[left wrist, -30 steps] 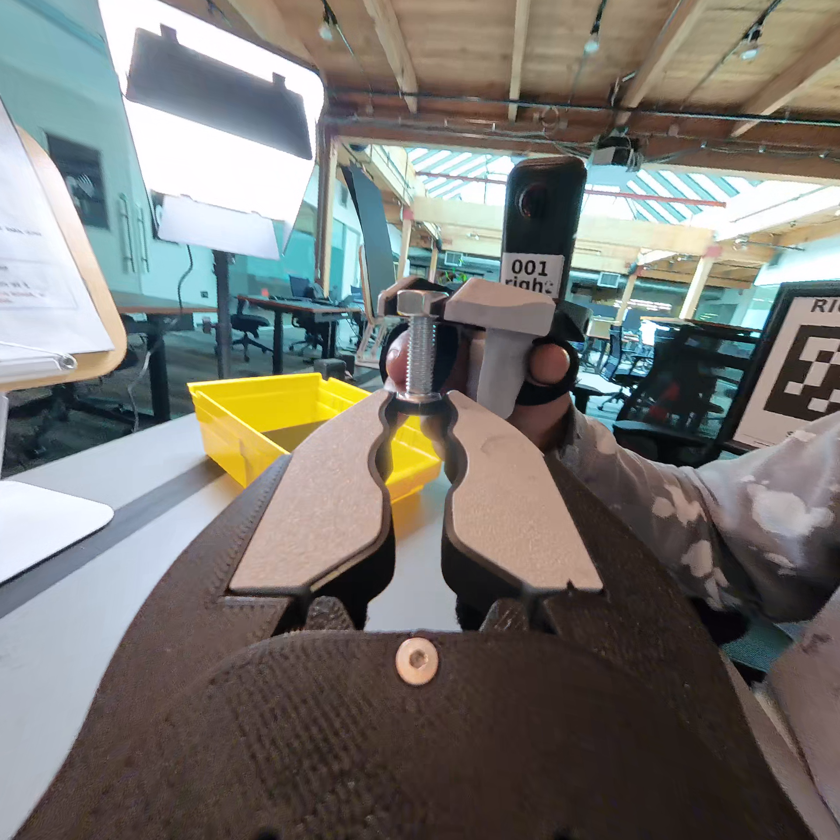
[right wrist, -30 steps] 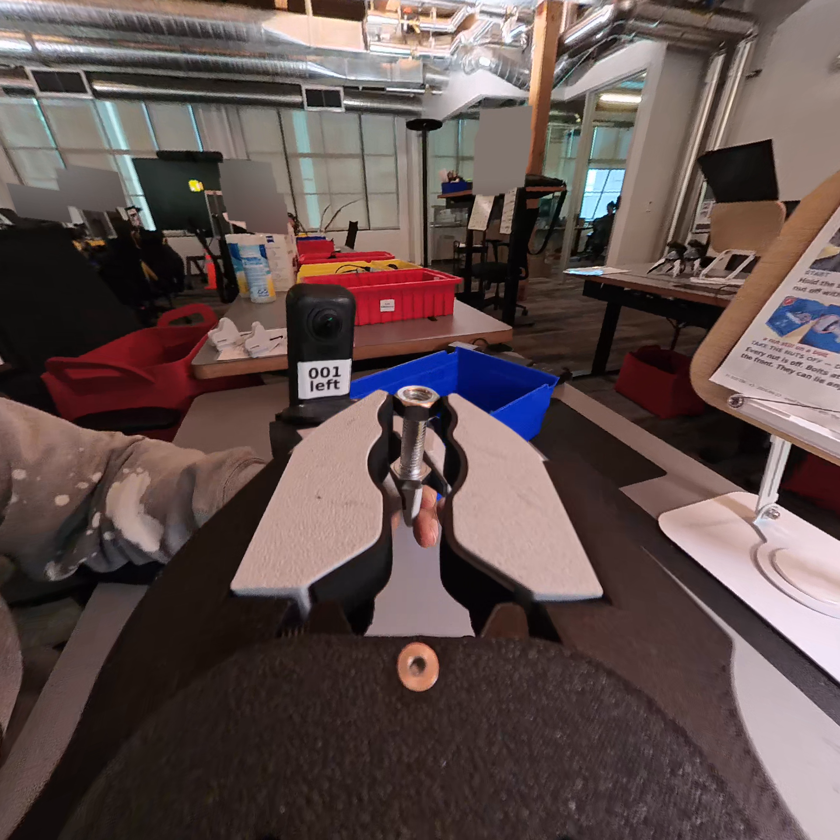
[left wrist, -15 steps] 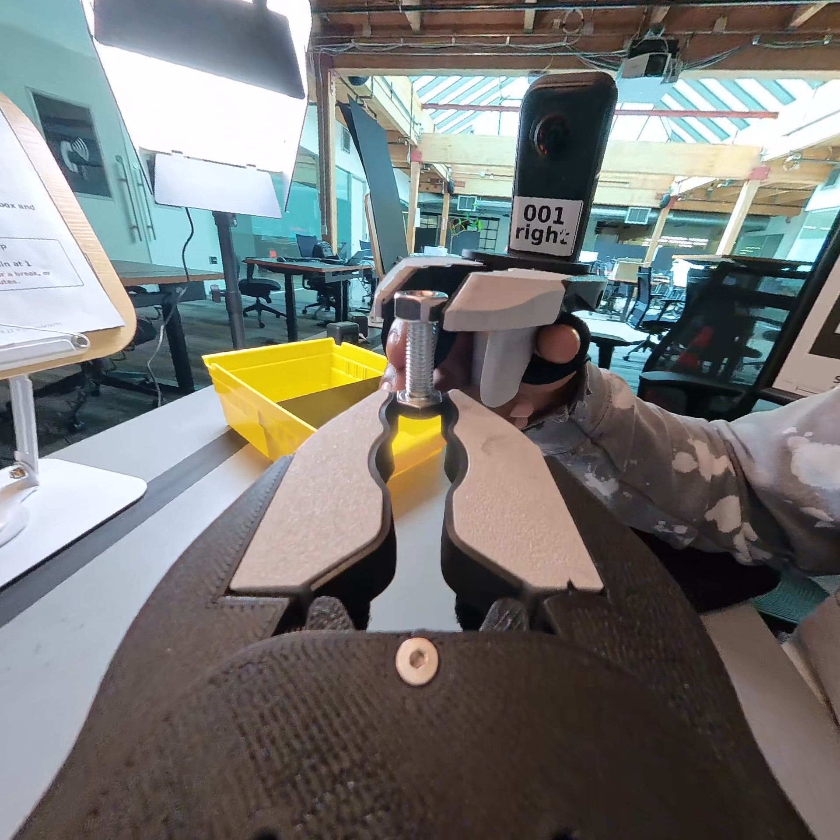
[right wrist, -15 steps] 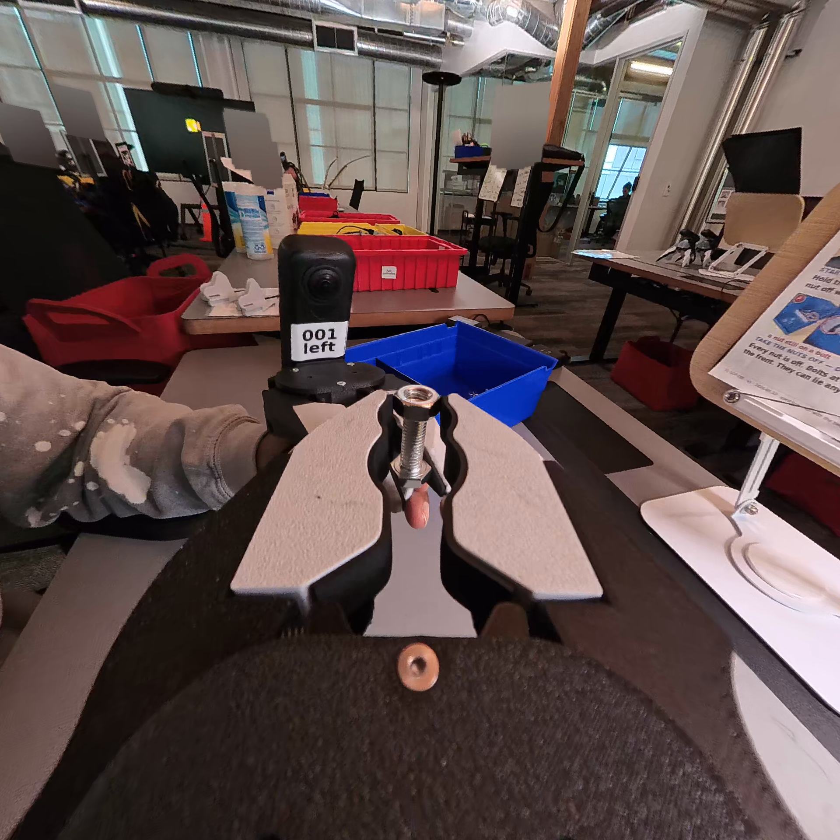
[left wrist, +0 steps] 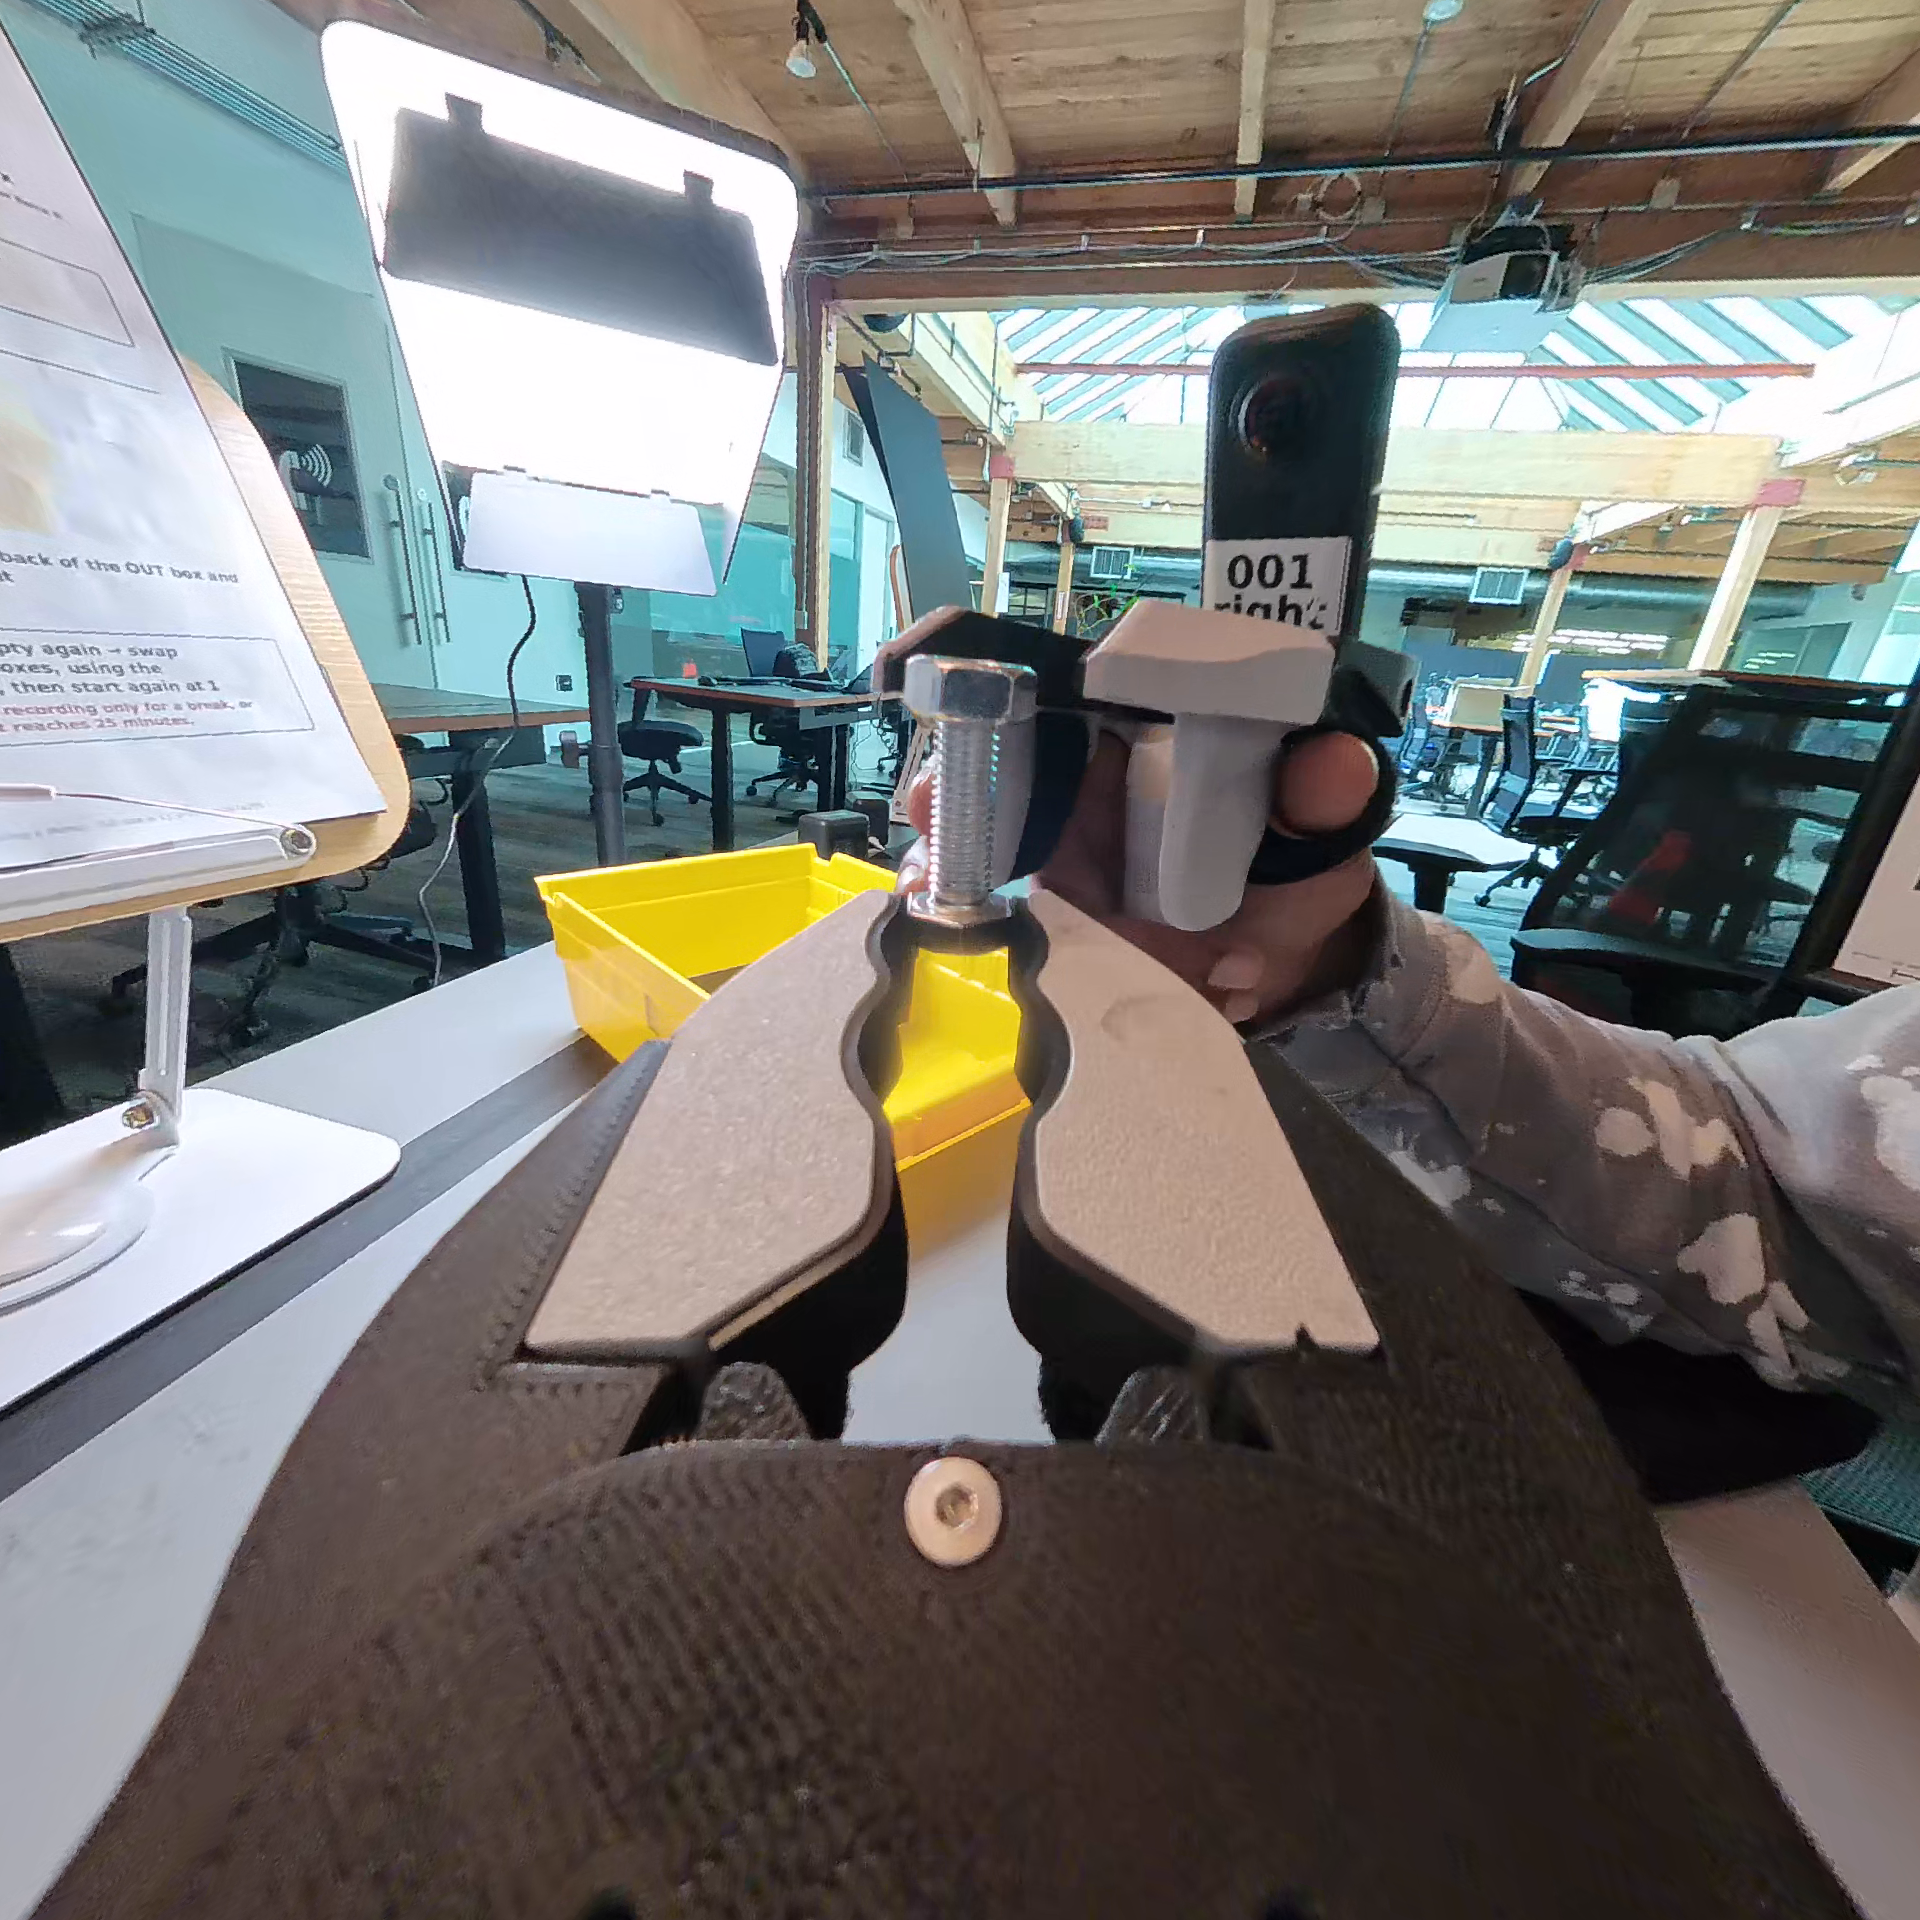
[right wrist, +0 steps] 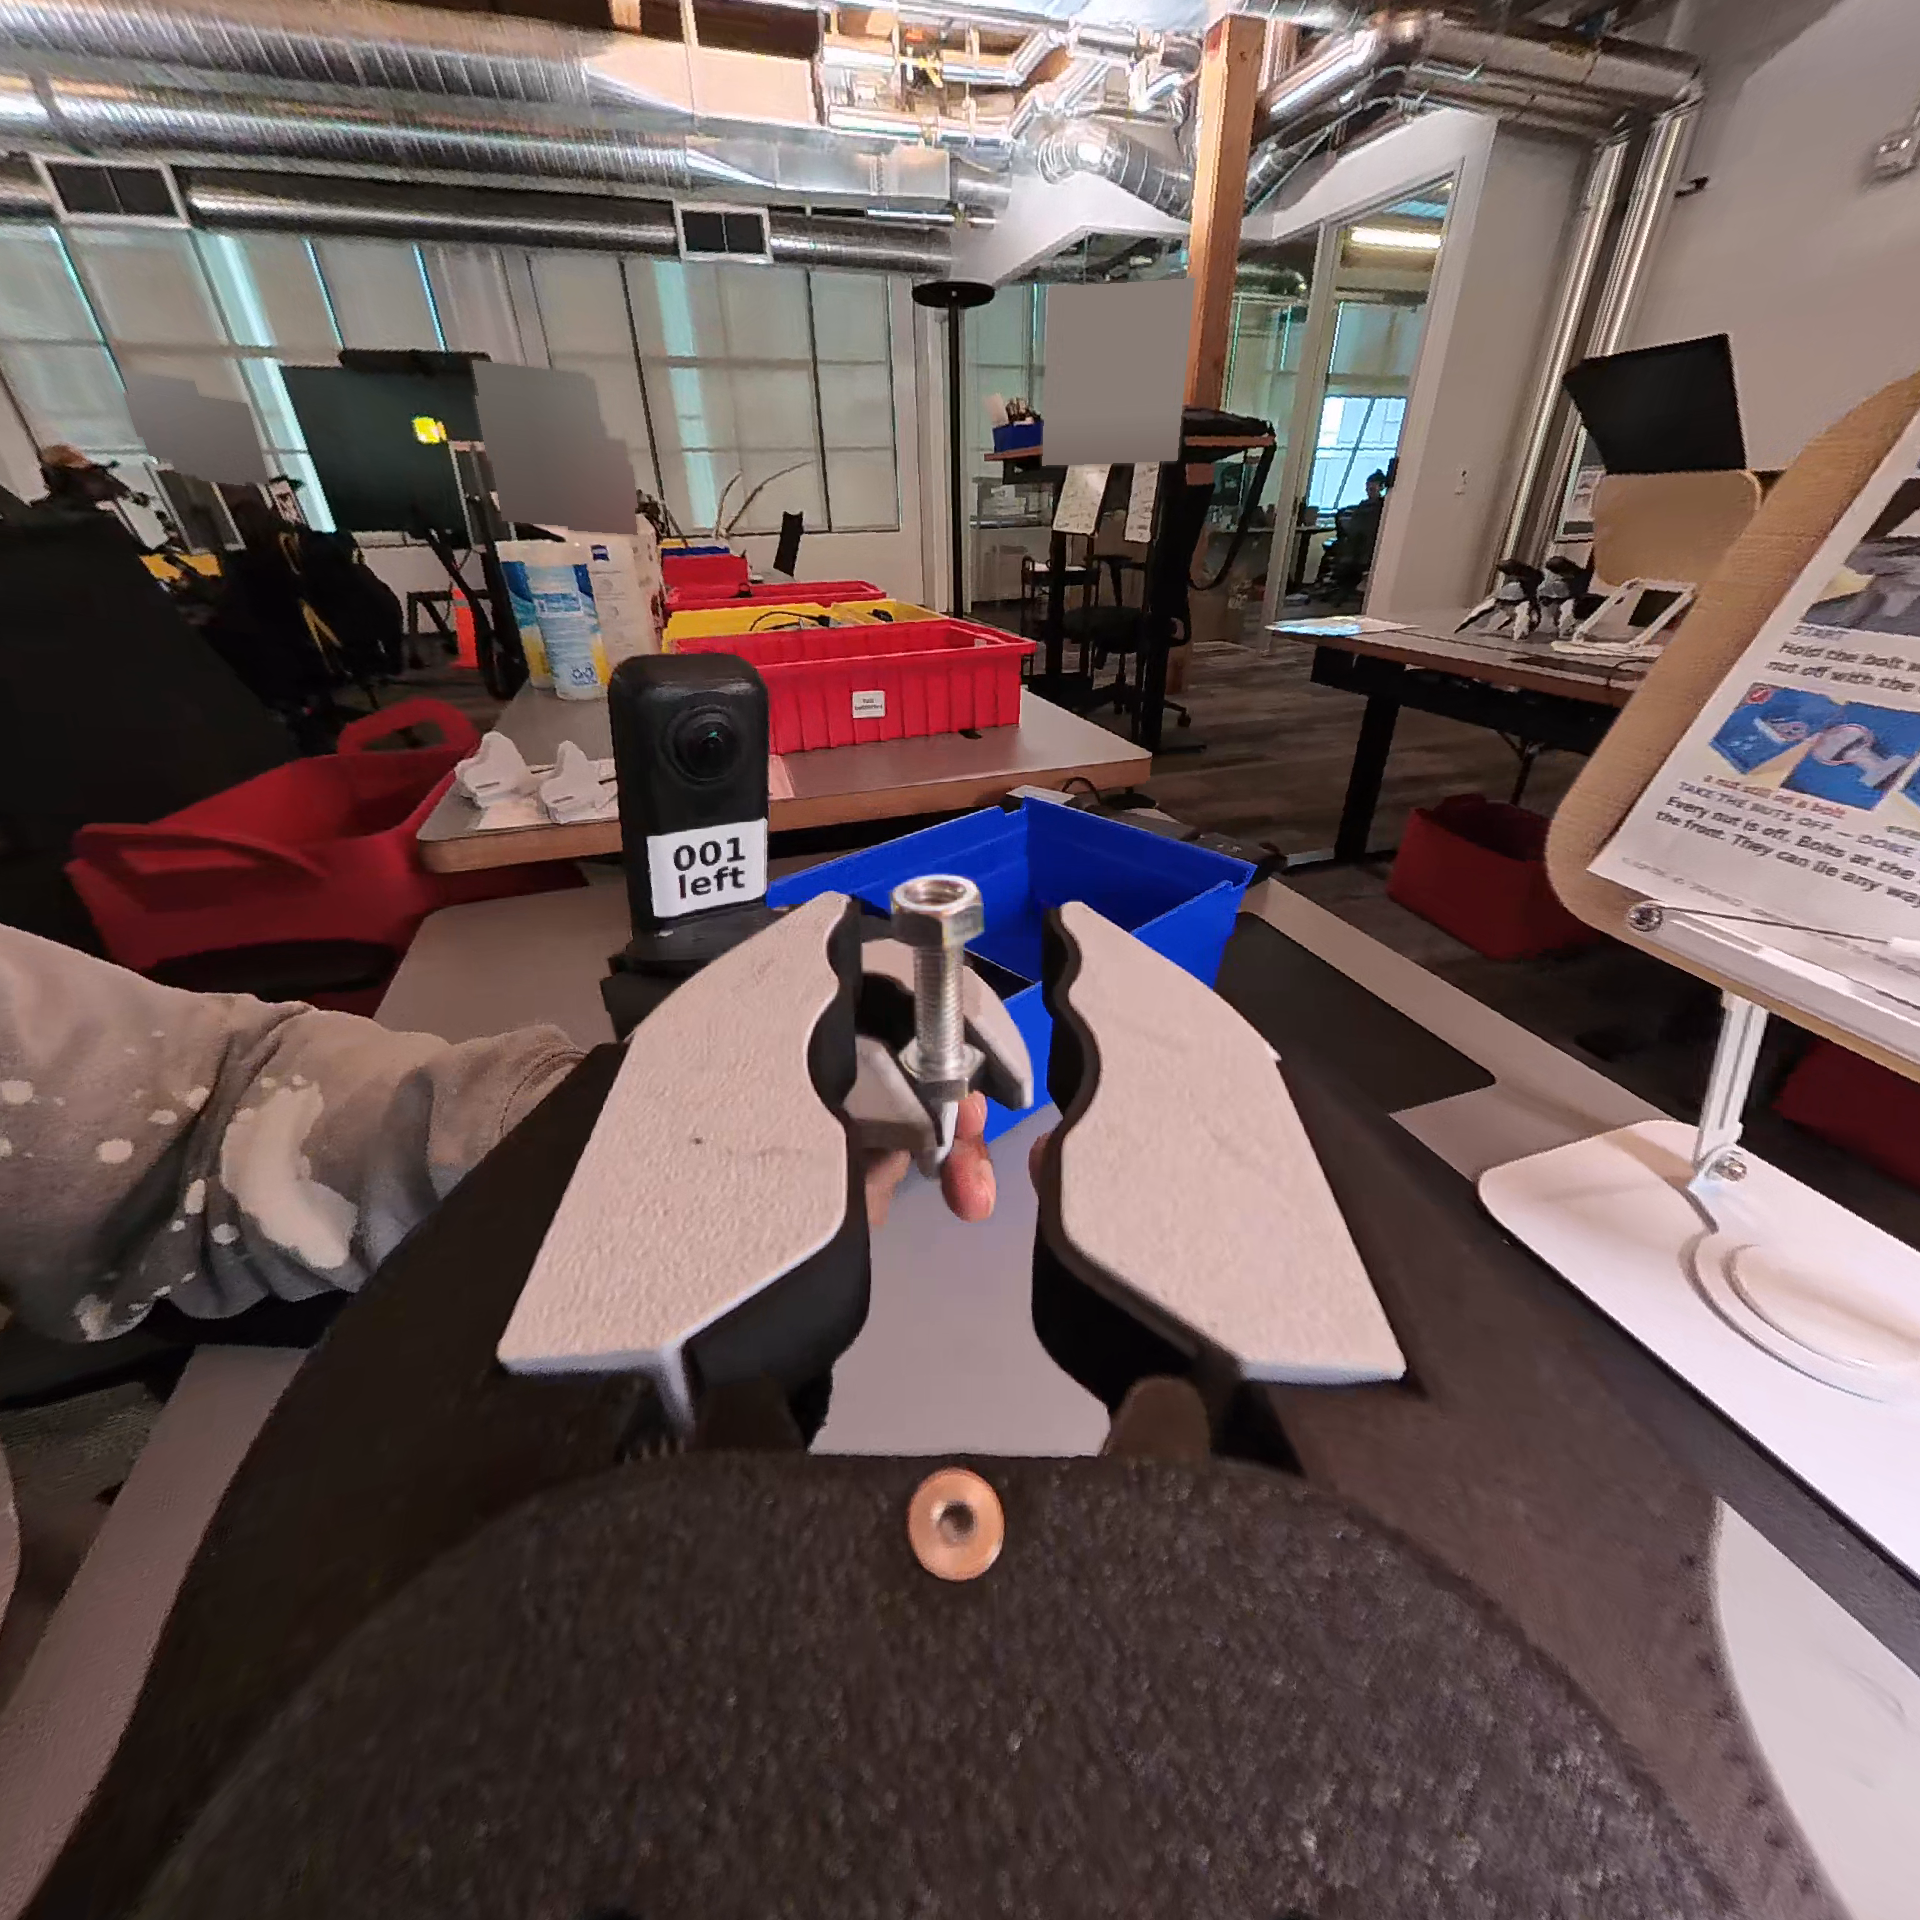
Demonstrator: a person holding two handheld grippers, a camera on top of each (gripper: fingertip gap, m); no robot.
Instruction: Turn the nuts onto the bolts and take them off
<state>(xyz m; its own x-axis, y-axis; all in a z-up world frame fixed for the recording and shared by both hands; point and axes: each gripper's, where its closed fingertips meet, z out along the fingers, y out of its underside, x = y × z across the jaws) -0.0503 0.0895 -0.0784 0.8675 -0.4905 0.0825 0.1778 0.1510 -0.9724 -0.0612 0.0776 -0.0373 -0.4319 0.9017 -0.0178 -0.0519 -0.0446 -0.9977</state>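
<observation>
A silver bolt (left wrist: pixel 961 800) stands upright in the air between the two grippers, with its hex head on top. My left gripper (left wrist: pixel 956 920) is shut on the nut (left wrist: pixel 954 912) at the lower end of the thread. My right gripper (right wrist: pixel 948 920) is open, its fingers on either side of the bolt head (right wrist: pixel 937 914) and clear of it. In the right wrist view the left gripper's fingertips (right wrist: pixel 883 1101) pinch the nut (right wrist: pixel 940 1065) from below. In the left wrist view the right gripper (left wrist: pixel 1060 675) faces me, held by a hand.
A yellow bin (left wrist: pixel 665 935) sits on the grey table behind the left gripper, and a blue bin (right wrist: pixel 1122 883) behind the right one. A paper stand on a white base (left wrist: pixel 187 1174) is at the side; it also shows in the right wrist view (right wrist: pixel 1714 1226).
My right gripper's fingers have spread apart and let go of the bolt head. My left gripper stays shut on the nut. Both grippers have shifted slightly.
</observation>
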